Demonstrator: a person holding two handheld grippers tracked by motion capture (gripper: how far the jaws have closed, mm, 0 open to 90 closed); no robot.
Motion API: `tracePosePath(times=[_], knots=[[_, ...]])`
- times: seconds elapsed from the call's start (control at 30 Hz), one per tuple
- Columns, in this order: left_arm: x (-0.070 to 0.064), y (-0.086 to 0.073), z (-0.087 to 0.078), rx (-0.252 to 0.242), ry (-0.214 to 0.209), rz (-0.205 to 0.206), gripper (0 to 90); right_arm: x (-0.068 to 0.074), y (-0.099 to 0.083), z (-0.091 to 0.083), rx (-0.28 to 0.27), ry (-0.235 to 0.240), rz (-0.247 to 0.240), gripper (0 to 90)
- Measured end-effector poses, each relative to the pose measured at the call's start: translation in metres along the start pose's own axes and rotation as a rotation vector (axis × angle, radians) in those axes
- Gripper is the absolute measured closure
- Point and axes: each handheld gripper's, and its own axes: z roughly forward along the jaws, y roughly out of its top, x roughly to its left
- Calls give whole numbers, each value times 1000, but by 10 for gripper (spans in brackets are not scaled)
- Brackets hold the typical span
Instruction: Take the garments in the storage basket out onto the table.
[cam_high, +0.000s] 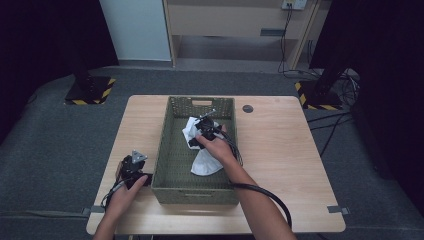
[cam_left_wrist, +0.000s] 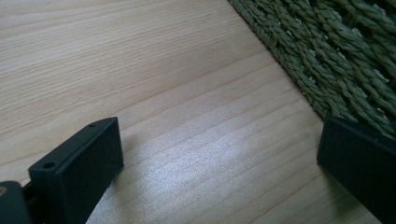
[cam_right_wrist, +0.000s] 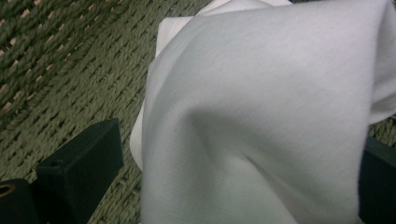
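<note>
Two grippers are in my hands: my left gripper (cam_high: 134, 167) rests on the table (cam_high: 280, 150) just left of the woven basket (cam_high: 172, 192), jaws spread and empty. Inside that basket, my right gripper (cam_high: 204, 129) stands spread around the white cloth (cam_right_wrist: 261, 121).

Open tool (cam_left_wrist: 219, 172) over wooden table (cam_left_wrist: 140, 70), green woven basket (cam_left_wrist: 336, 51) beside

- White cloth (cam_high: 205, 161), soft and crumpled, lies inside the green woven basket (cam_high: 172, 150), towards its right side.
- It stretches from the basket's middle to the near right; the right gripper view shows a smooth fold (cam_right_wrist: 261, 121) bulging over the woven floor.
</note>
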Motion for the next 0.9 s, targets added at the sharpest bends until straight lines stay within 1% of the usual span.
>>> tracePosePath(times=[0.27,0.4,0.47,0.53,0.7,0.8,0.9], knots=[[0,0,0,0,0,0,0,1,-4,7,15,-4,-8,27],[0,0,0,0,0,0,0,1,-5,10,28,-31,-31,64],[0,0,0,0,0,0,0,-1,-5,10,33,-25,-23,84],[0,0,0,0,0,0,0,-2,-5,11,36,-24,-18,116],[0,0,0,1,-2,2,0,-2,-7,11,49,-30,-47,180],[0,0,0,1,-2,2,0,-2,-6,10,50,-34,-58,255],[0,0,0,1,-2,2,0,-2,-5,7,48,-39,-72,368]])
